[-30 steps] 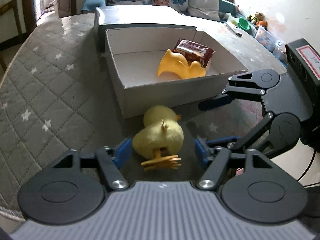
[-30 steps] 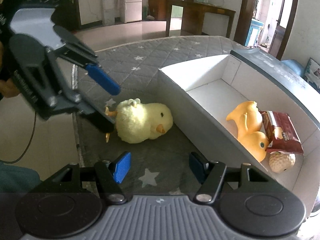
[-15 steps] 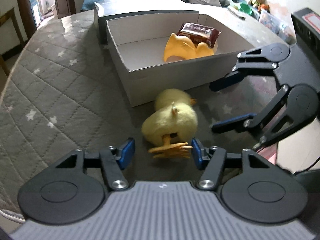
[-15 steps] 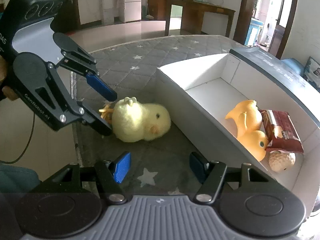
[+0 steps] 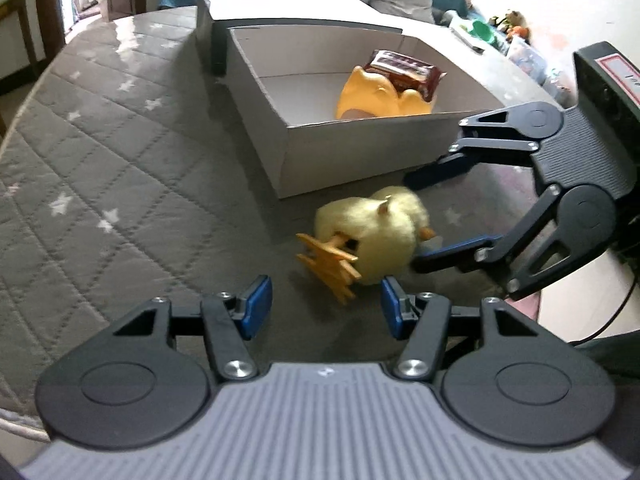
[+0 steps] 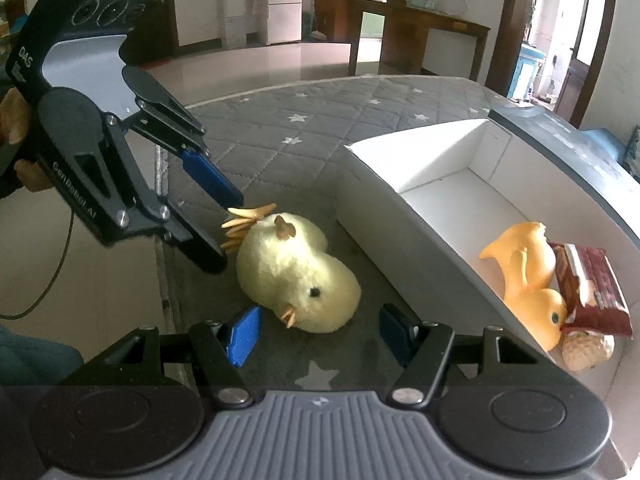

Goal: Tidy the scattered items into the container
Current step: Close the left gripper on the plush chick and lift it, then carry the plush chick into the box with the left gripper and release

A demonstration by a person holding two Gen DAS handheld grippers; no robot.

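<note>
Left wrist view: left hand-held gripper [image 5: 326, 311], black linkage with blue pads, jaws wide apart and holding nothing. Just ahead of the pads: one fluffy pale-yellow plush chick [image 5: 374, 236], lying on its side on the grey quilted star-print worktop [image 5: 112, 168], its orange webbed feet [image 5: 328, 260] pointing toward this hand-held gripper, its head away. The right hand-held gripper [image 5: 416, 220] enters from the right, jaws spread, empty; its lower blue finger sits at the chick's head and beak, contact uncertain, while its upper finger lies between the chick and the box wall.

Right wrist view: right hand-held gripper [image 6: 318, 332], jaws open wide, the chick's [image 6: 296, 276] head and beak close before the left pad. The left hand-held gripper [image 6: 222, 228], gripped by a person's hand [image 6: 16, 148], has its two fingers either side of the orange feet [image 6: 244, 224], not closed on them.

Beyond the chick: one white open-topped cardboard box [image 5: 360, 168], standing just beside it on the worktop. Contents, gathered at one end: one orange-yellow rubber duck [image 6: 524, 276], tipped over; one brown foil snack packet [image 6: 592, 292], leaning on the duck; one tan textured ball [image 6: 586, 350], under the packet.
</note>
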